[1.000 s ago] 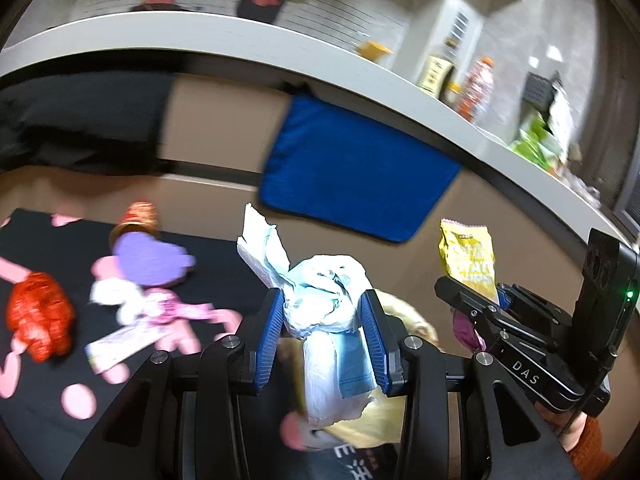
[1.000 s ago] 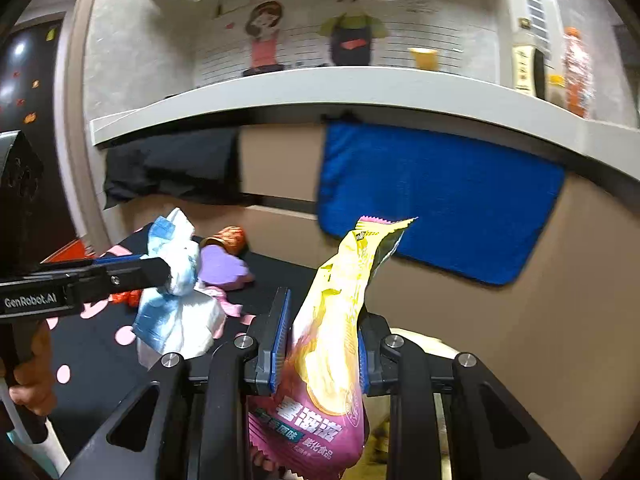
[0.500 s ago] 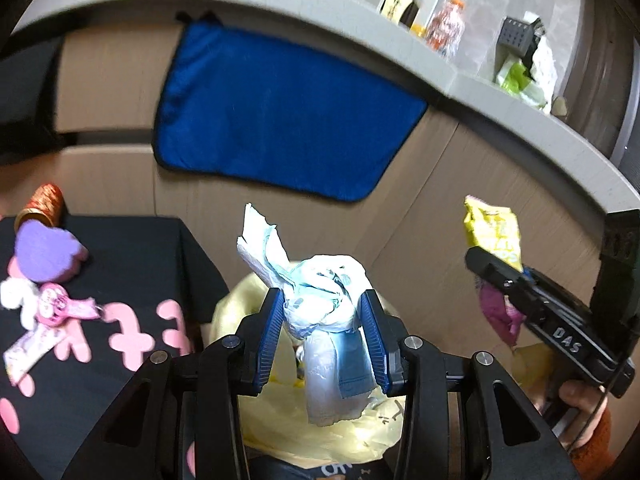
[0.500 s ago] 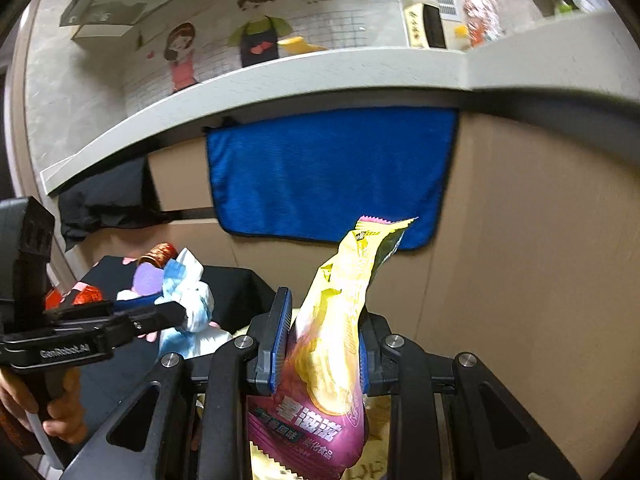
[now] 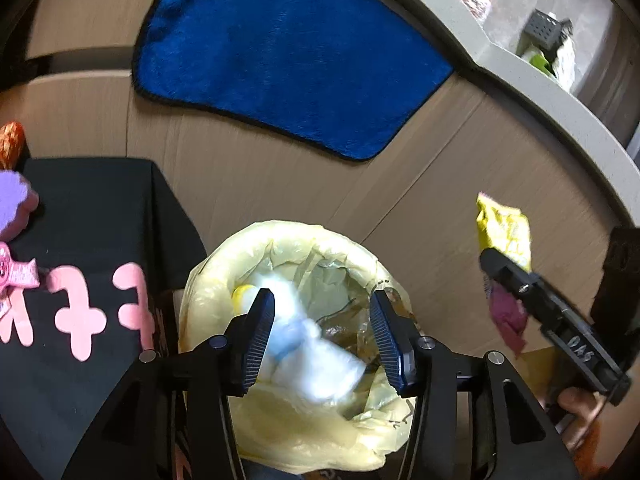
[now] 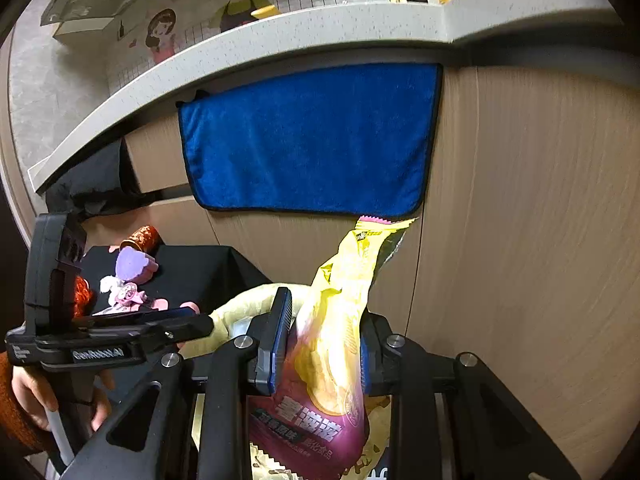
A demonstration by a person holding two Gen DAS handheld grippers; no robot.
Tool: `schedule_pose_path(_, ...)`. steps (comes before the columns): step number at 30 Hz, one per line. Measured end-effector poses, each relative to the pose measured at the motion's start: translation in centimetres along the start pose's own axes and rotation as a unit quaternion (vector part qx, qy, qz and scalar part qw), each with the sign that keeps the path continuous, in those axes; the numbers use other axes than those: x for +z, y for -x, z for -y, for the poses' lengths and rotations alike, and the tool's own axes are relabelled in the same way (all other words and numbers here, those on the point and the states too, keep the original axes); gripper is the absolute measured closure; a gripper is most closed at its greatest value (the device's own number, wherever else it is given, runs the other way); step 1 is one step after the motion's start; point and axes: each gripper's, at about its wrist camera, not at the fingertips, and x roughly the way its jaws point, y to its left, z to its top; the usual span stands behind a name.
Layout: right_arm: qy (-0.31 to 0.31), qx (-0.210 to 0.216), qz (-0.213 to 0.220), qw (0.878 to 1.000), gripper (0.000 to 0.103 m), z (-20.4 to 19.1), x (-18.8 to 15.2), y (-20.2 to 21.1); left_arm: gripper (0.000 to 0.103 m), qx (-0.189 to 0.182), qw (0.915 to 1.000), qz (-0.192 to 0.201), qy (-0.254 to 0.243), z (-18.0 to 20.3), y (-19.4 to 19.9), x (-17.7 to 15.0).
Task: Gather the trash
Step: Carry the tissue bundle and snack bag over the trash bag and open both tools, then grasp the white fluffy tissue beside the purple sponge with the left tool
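Note:
My left gripper [image 5: 322, 330] is open above a bin lined with a yellow bag [image 5: 224, 264]. The crumpled white and blue tissue [image 5: 308, 354] is blurred between the open jaws, falling into the bag. My right gripper [image 6: 320, 344] is shut on a yellow and purple snack packet [image 6: 340, 320], held upright over the bag's right side; the packet also shows in the left wrist view [image 5: 504, 236]. The bag's rim shows in the right wrist view [image 6: 248, 300].
A black table [image 5: 92, 208] with pink shapes stands left of the bin and holds a purple toy [image 6: 132, 266], a pink toy [image 6: 128, 292] and red wrappers [image 6: 82, 294]. A blue towel [image 5: 288, 56] hangs on the cabinet front under the counter [image 6: 248, 52].
My left gripper tilted down over the bin and opened, letting go of the tissue, which drops into the bag. My right gripper moved closer over the bin with the packet.

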Motion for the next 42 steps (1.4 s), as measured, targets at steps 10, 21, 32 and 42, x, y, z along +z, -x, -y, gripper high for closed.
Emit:
schedule_pose_path(10, 0.002, 0.030, -0.048, 0.998, 0.074, -1.6, -1.4, -5.4, 0.053, 0.041, 0.9983, 0.042, -0.006, -1.5, 5.1, -0.8)
schedule_pose_path(21, 0.004, 0.034, -0.111, 0.993, 0.035, -3.1, -4.1, -9.2, 0.053, 0.080, 0.9950, 0.057, 0.018, -4.9, 8.2, -3.3)
schedule_pose_path(32, 0.020, 0.027, -0.089, 0.995, 0.029, -5.3, -3.7, -6.3, 0.053, 0.111, 0.9894, 0.079, 0.050, -8.8, 10.6, -5.2)
schedule_pose_path(42, 0.032, 0.105, -0.050, 0.993, 0.029, -12.4, -2.5, -6.2, 0.053, 0.170, 0.9684, 0.136, 0.122, -16.3, 15.8, -5.2)
